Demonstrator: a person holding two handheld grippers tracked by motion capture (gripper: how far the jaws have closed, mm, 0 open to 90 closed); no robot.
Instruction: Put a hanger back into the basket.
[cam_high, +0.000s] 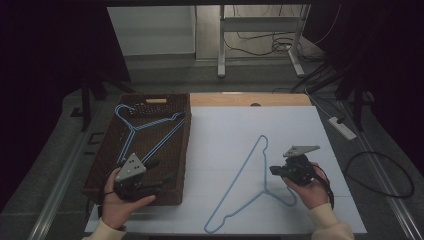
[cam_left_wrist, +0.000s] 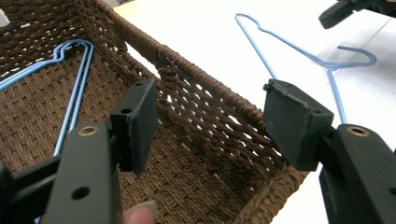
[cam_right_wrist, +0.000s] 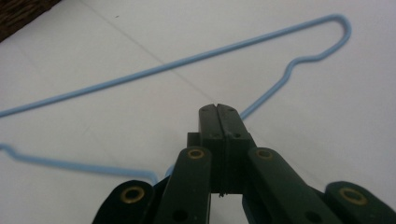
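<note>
while one blue hanger (cam_high: 250, 185) lies flat on the white table (cam_high: 300, 125), the right gripper (cam_high: 274, 171) sits by its neck, likely so it can be lifted toward the basket (cam_high: 107, 165), where more hangers (cam_high: 145, 127) already rest. in the left gripper view, the left gripper (cam_left_wrist: 210, 119) hangs spread wide above the basket's near corner, grasping nothing, probably waiting. in the right gripper view, the jaws are pressed together; whether wire sits between them, i cannot tell.

Black tool (cam_high: 150, 176), brass screws, cream sleeves
</note>
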